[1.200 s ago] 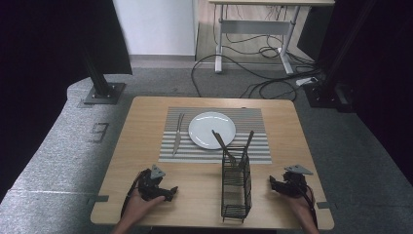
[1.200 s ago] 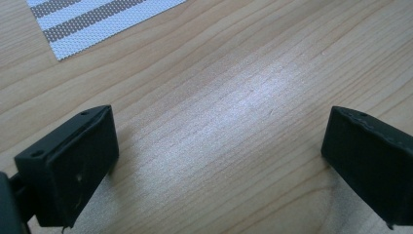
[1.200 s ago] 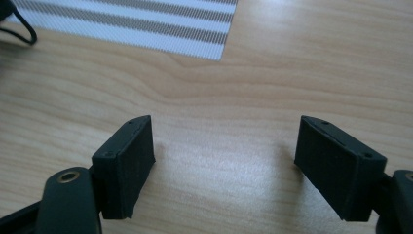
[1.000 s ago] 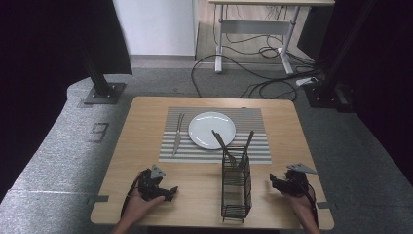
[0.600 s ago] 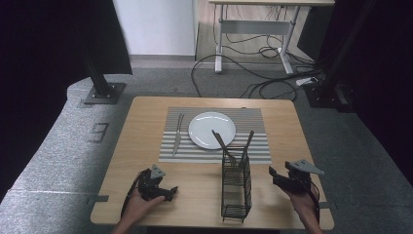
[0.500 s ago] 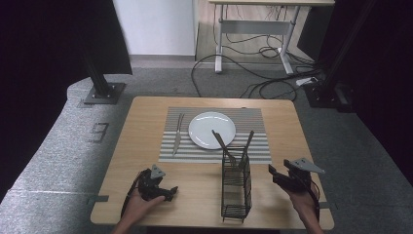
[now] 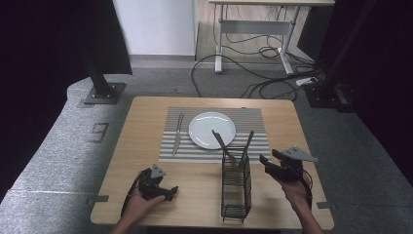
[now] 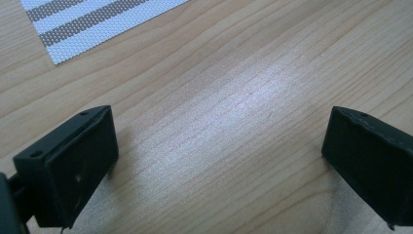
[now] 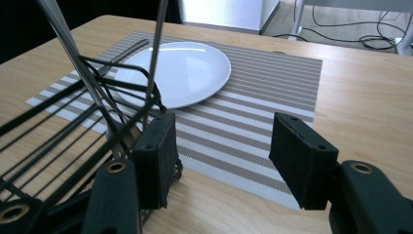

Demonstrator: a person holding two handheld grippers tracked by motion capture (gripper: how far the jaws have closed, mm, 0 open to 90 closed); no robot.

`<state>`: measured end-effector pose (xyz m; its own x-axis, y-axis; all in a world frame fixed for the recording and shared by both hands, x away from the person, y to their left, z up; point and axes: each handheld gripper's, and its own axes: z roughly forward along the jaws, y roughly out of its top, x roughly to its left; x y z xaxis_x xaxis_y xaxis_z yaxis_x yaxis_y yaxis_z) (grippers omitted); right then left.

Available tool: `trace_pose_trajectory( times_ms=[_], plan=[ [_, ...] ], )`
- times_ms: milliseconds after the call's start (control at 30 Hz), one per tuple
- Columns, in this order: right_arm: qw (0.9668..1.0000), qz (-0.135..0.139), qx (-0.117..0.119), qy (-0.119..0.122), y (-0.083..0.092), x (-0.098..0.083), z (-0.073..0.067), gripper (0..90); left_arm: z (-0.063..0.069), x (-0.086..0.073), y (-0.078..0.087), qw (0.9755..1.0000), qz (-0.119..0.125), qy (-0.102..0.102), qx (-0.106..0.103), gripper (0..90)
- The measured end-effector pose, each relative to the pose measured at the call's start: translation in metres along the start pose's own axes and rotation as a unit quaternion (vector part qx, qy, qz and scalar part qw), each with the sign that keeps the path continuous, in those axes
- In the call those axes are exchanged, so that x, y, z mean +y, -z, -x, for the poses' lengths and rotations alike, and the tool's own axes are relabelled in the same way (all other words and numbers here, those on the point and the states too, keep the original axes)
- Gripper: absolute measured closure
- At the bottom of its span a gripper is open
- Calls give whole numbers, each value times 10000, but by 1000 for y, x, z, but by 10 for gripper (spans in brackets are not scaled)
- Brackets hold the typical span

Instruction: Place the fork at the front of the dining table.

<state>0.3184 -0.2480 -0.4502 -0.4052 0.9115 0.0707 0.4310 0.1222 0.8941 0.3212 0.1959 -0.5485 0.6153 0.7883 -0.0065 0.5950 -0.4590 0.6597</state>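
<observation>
High view: wooden table [image 7: 146,122] on grey carpet [image 7: 58,156]; both claws gape empty, right claw [image 7: 267,162] closing.

Left gripper [image 7: 171,190] gapes; right gripper [image 7: 263,161] narrowing, empty.

I see my left gripper [image 8: 219,161] with its two black jaws spread wide and nothing between them, low over the bare wooden table [image 8: 234,112]. A striped placemat [image 8: 97,24] corner lies ahead, off to the left.
</observation>
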Motion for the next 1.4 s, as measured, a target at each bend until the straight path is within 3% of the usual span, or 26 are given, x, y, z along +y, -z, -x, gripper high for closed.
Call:
trace_pose_trajectory(
  times_ms=[433,700,1400],
  plan=[
    [10000,14,79,51,-20,17,-14,446,0,0,0,10000,1,-1,-2,0],
    [9994,-131,330,62,-31,18,-19,505,0,0,0,10000,1,0,-2,0],
    [9984,-197,520,138,-48,19,-31,762,0,0,0,10000,5,3,-3,0]
  ],
)
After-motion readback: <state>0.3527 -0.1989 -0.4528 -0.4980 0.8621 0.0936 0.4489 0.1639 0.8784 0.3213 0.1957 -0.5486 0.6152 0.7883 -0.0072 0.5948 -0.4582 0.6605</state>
